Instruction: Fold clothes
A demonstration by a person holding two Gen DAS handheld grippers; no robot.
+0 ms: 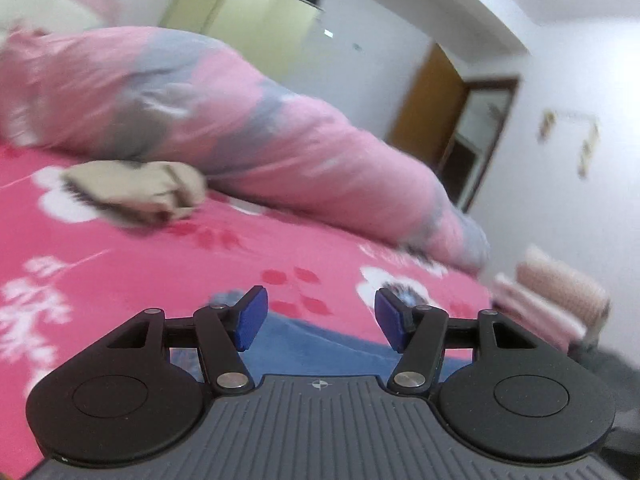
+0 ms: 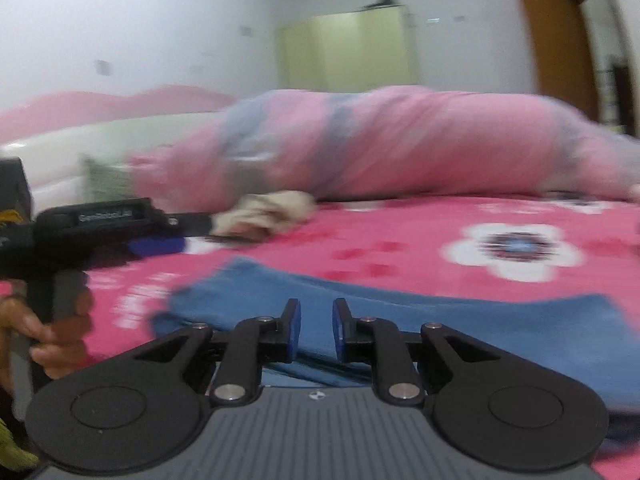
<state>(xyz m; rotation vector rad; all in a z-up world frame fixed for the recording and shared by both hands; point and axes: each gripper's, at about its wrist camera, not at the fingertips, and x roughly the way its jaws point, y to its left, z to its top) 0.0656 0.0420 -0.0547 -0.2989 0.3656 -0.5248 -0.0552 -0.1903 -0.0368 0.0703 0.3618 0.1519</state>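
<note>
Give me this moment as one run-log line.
left hand-held gripper: open, empty | right hand-held gripper: open, narrow gap, empty | blue garment: lying on pink bedsheet | beige garment: crumpled by duvet

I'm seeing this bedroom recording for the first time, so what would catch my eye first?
The bright pink flowered bedsheet fills both views, with a long rolled pink-and-grey quilt lying across its far side. Nearer, a blue garment lies flat on the sheet just past the right gripper, whose jaws stand slightly apart with nothing between them. A crumpled beige garment sits against the quilt, and the left gripper is open and empty.
</note>
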